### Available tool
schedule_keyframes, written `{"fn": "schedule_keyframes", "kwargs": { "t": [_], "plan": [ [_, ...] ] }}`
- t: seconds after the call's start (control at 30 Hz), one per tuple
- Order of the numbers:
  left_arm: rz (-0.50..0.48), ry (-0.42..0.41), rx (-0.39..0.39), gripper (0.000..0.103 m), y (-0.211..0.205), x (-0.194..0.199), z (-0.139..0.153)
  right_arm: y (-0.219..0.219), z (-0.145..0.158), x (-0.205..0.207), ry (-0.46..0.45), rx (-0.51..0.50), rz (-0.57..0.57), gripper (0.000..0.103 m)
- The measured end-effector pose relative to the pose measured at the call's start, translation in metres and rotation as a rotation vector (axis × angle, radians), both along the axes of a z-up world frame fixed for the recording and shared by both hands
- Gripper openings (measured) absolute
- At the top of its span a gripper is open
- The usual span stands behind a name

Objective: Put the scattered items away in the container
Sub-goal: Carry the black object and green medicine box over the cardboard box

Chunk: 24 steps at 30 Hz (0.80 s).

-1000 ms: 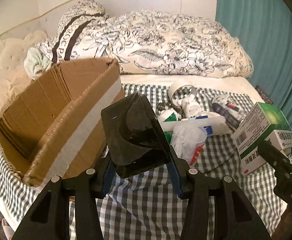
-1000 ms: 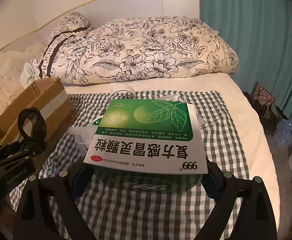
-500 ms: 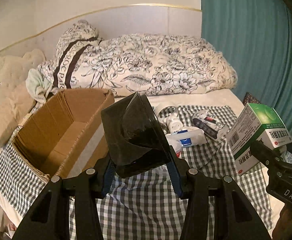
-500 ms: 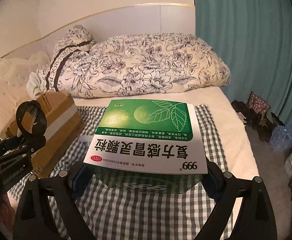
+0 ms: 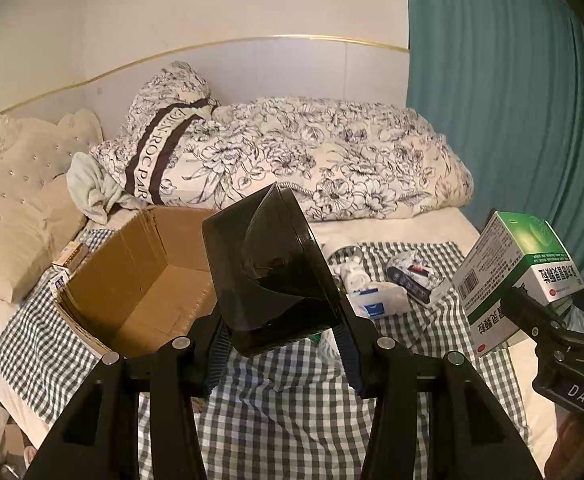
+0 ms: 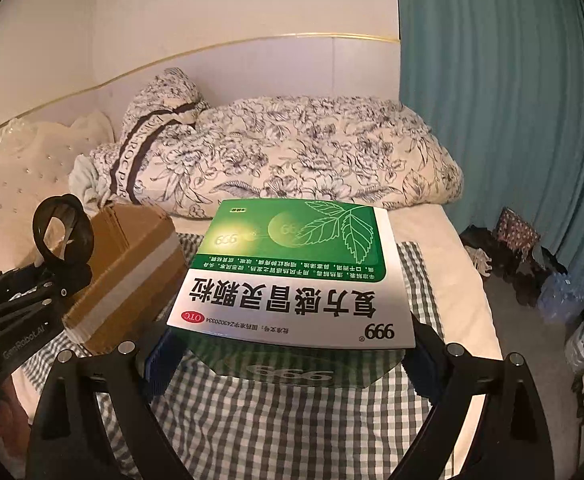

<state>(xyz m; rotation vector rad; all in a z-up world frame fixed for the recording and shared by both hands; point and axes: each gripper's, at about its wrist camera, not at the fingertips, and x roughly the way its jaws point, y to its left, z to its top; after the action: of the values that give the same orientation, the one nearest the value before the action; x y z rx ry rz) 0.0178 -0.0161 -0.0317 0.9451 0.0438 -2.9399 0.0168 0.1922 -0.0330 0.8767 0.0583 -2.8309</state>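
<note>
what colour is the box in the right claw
The medicine box is green and white, with a leaf design; clearest in the right wrist view.

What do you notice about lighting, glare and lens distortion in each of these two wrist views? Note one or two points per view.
Left wrist view: dim, warm light; strong fisheye bend with dark corners; faint sheen on the black glossy object in the left gripper; the cardboard box stays sharp. Right wrist view: same warm dimness; the green medicine box in the right gripper is crisp, its print upside down; curtain folds curve at the edge.
</note>
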Motion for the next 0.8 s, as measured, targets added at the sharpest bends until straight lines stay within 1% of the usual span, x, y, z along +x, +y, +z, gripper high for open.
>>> {"fn": "schedule_keyframes", "kwargs": {
  "t": [0.2, 0.4, 0.8],
  "plan": [
    [0.025, 0.012, 0.001, 0.049, -0.020, 0.001, 0.008, -0.022, 0.008, -0.003, 0.019, 0.003, 0.029, 0.092],
    [0.063, 0.019, 0.004, 0.049, -0.048, -0.001, 0.015, -0.048, 0.014, -0.010, 0.027, 0.006, 0.071, 0.092],
    [0.145, 0.013, 0.005, 0.049, -0.101, -0.008, 0.015, -0.102, 0.020, -0.024, 0.037, -0.009, 0.178, 0.092]
  ]
}}
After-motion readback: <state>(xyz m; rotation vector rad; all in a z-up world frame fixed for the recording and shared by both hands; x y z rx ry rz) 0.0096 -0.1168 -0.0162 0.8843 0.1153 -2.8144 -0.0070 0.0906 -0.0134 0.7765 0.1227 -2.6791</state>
